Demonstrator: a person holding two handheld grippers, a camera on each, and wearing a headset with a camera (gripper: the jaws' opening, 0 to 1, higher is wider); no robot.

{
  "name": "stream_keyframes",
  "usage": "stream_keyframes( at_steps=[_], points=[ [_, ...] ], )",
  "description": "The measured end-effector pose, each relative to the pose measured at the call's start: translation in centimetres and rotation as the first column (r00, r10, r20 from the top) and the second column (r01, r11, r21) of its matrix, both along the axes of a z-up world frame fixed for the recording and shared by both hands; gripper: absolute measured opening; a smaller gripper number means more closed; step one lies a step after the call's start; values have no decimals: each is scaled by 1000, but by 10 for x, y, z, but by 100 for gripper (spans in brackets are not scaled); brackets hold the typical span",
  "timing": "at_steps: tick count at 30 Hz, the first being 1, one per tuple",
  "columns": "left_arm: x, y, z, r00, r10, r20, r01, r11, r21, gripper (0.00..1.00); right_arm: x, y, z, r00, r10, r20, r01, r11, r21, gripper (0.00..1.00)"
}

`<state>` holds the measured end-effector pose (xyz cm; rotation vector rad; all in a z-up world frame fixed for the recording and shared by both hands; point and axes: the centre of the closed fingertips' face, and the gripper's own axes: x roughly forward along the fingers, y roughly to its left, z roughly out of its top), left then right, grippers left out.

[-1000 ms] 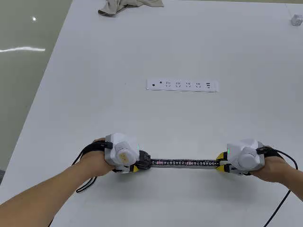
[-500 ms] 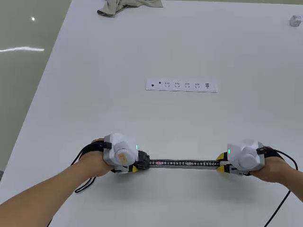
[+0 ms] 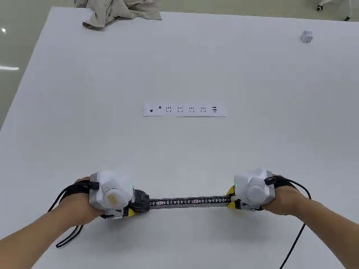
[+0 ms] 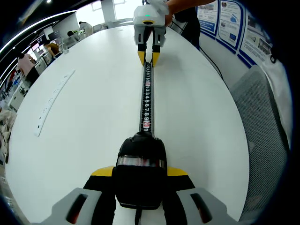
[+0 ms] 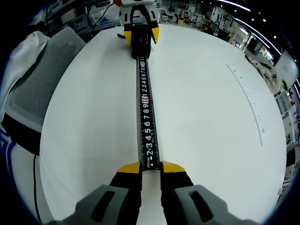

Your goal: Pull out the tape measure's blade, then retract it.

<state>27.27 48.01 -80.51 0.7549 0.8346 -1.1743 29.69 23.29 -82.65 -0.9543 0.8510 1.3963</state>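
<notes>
Your left gripper [image 4: 140,174] has its fingers [image 4: 104,172] clamped on the black tape measure case [image 4: 140,159], one yellow tip on each side. Your right gripper [image 5: 150,167] pinches the blade [image 5: 146,117] at its tip, fingers closed almost together on it. In the head view the blade stretches along the white counter [image 3: 269,112] at 6 o'clock, from the case at 9 to the right gripper at 3 (numbers facing up). The power strip [image 3: 184,110] lies well apart toward 12, a crumpled cloth [image 3: 115,11] at 11
</notes>
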Motion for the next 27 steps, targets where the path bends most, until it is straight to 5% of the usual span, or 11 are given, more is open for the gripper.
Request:
stream_keyframes(
  at_steps=[16,27],
  points=[
    [0,1,-1,1000,-10,3,10,1000,21,37,1,-1,-3,1000,-6,-18,5,998,-70,16],
    [3,3,0,998,55,15,-55,998,5,46,1,-1,-1,999,-32,-7,31,996,-79,17]
  ],
)
